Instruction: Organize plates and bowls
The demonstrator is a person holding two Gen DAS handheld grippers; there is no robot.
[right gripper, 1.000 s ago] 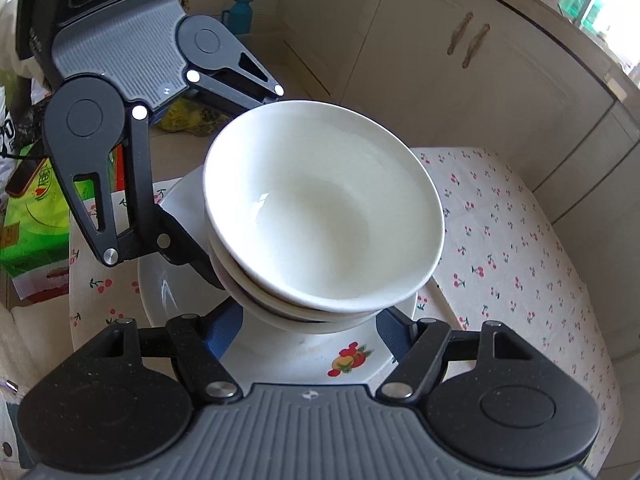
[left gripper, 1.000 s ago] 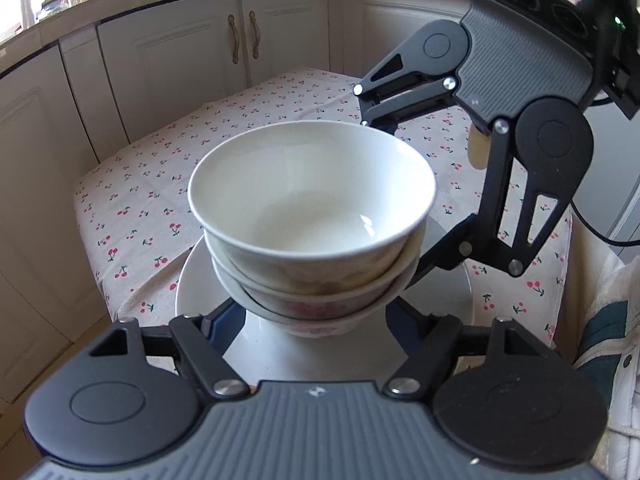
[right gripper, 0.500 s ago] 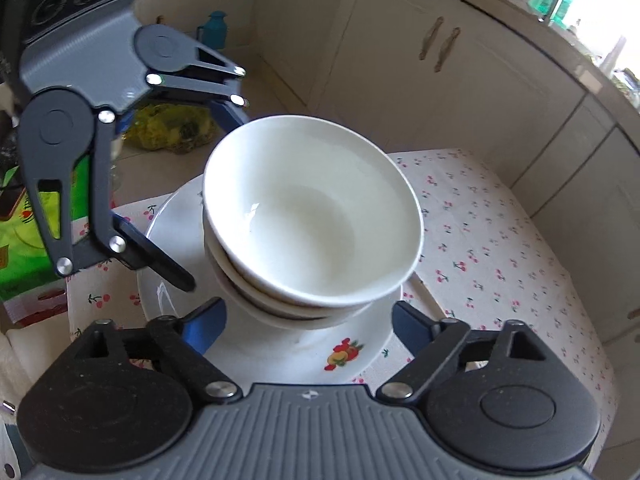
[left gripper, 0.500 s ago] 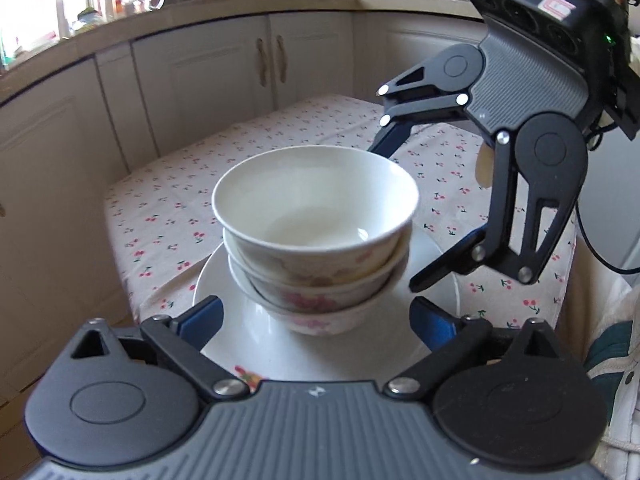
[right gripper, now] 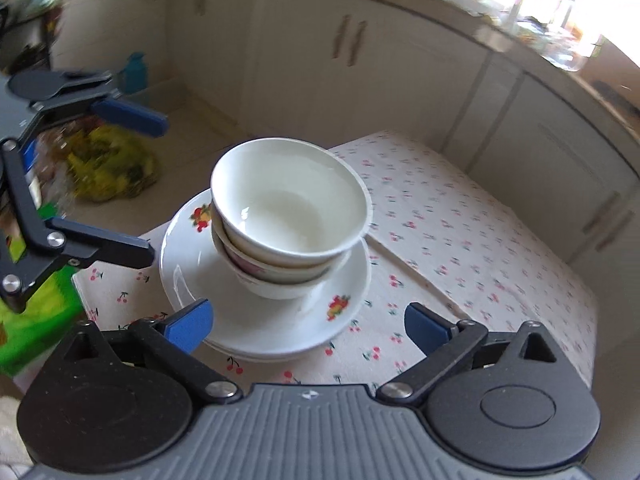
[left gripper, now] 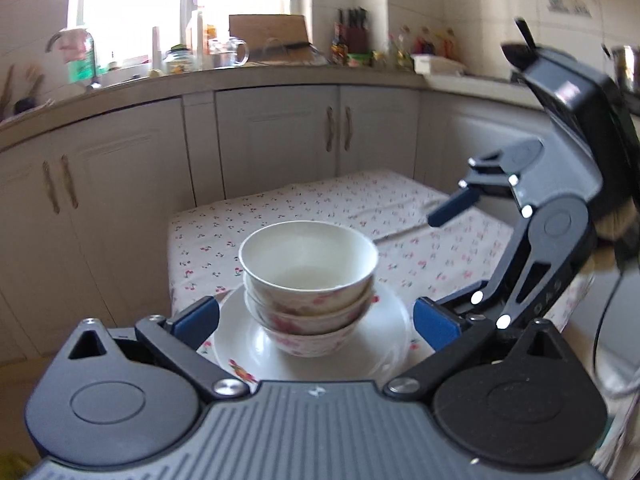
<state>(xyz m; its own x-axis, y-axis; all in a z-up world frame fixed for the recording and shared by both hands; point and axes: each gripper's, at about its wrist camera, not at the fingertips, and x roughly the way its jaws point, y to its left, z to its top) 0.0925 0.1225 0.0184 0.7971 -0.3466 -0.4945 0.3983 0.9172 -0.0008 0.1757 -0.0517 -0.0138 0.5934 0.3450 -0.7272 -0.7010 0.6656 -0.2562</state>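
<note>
Kitchen cabinets ringed a small table [left gripper: 280,216] under a cherry-print cloth. Near its front edge sat the plates [right gripper: 256,320], three nested bowls [right gripper: 288,216] stacked on them. Both tools faced the stack from opposite sides, about equally near: the left gripper [left gripper: 316,320] and right gripper [right gripper: 308,320] had just been opening, nothing between their jaws.

- left gripper [left gripper: 316,322]: black linkage arms, blue fingertip pads, grey ribbed body, silver screws
- right gripper [right gripper: 307,322]: same build, black cable trailing behind
</note>
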